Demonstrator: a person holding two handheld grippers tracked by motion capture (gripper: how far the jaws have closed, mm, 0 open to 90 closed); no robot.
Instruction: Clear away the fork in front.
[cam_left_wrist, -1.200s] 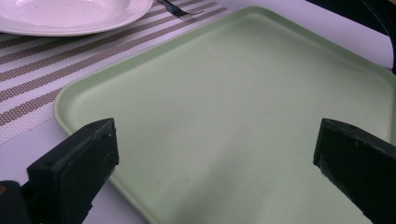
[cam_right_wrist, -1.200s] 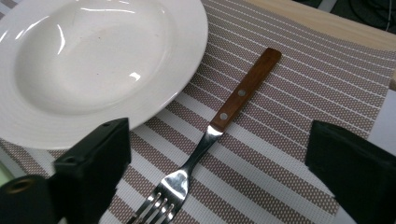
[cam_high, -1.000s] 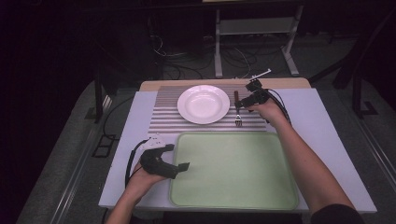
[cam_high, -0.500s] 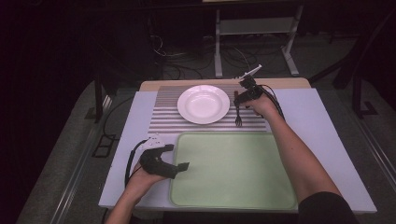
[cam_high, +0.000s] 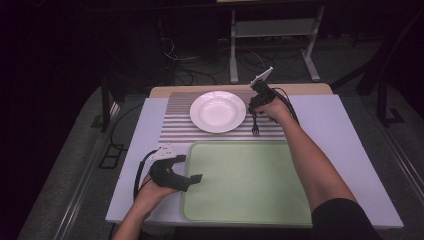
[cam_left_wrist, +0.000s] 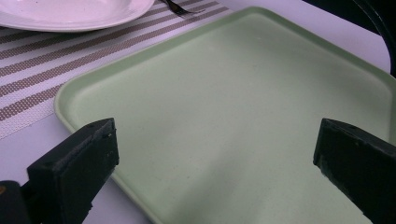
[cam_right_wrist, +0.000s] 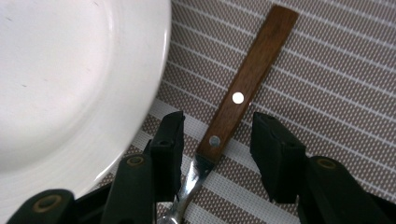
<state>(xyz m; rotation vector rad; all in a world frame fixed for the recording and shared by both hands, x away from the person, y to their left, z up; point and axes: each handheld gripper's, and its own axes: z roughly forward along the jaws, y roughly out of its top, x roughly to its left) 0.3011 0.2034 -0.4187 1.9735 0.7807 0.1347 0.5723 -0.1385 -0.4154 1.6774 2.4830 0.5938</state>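
1. The right tongs (cam_right_wrist: 217, 140) point down at the wooden-handled metal fork (cam_right_wrist: 243, 93), which lies flat on the brown-and-white striped woven placemat (cam_right_wrist: 327, 70). Their jaws stand on either side of the lower handle, near where the wood meets the steel neck.
2. Those jaws have just been closing, with the fork's handle between them, but a gap shows on both sides, so the pads do not press on it yet: the tongs are part-way shut and grip nothing.
3. Just to one side of the right tongs sits the round white ceramic plate (cam_high: 218, 111), its rim close beside the fork but apart from it.
4. The left tongs (cam_left_wrist: 215, 154) are spread wide and empty, held low over the near left corner of the pale green plastic tray (cam_high: 250, 180) on the white bench (cam_high: 340, 130).
5. Judged progress: an early stage. The reach to the fork looks done; the pinch, the lift and the carrying are all left. The tray is bare, and nothing lies on the plate.
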